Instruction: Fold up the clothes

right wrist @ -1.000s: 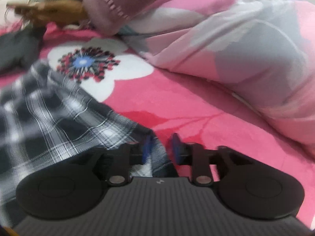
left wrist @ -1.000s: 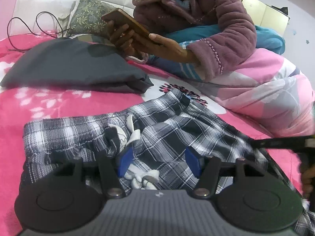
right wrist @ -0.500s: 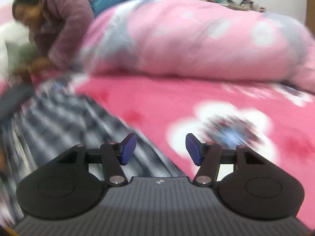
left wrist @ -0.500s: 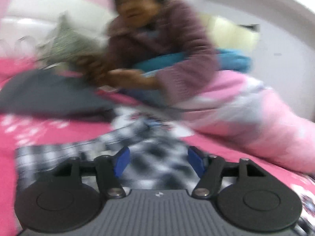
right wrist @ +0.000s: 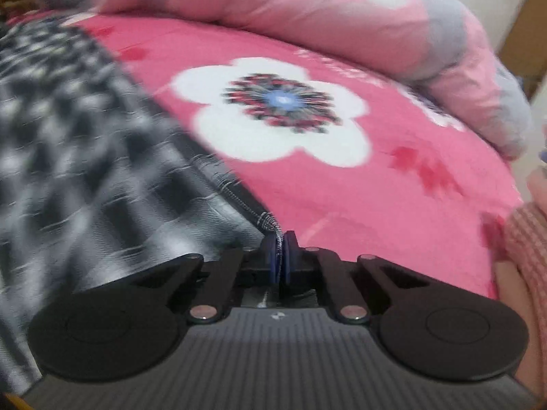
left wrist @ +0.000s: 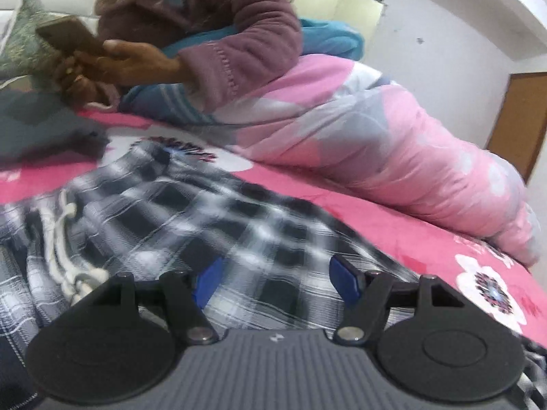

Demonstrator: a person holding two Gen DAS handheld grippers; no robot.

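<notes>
Two tools: right (right wrist: 280,256) pinching trousers (right wrist: 85,157), left (left wrist: 275,282) spread.

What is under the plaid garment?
The pink floral bedsheet shows around the plaid garment and runs beneath it; anything else under the cloth is covered.

From the left wrist we look low across the plaid trousers (left wrist: 212,218) toward the seated person (left wrist: 205,27) at the bed's head. From the right wrist we sit close over the trousers' corner, facing the pink floral bedsheet (right wrist: 342,184). Both views share the trousers, the sheet and the pink duvet (left wrist: 393,150).
</notes>
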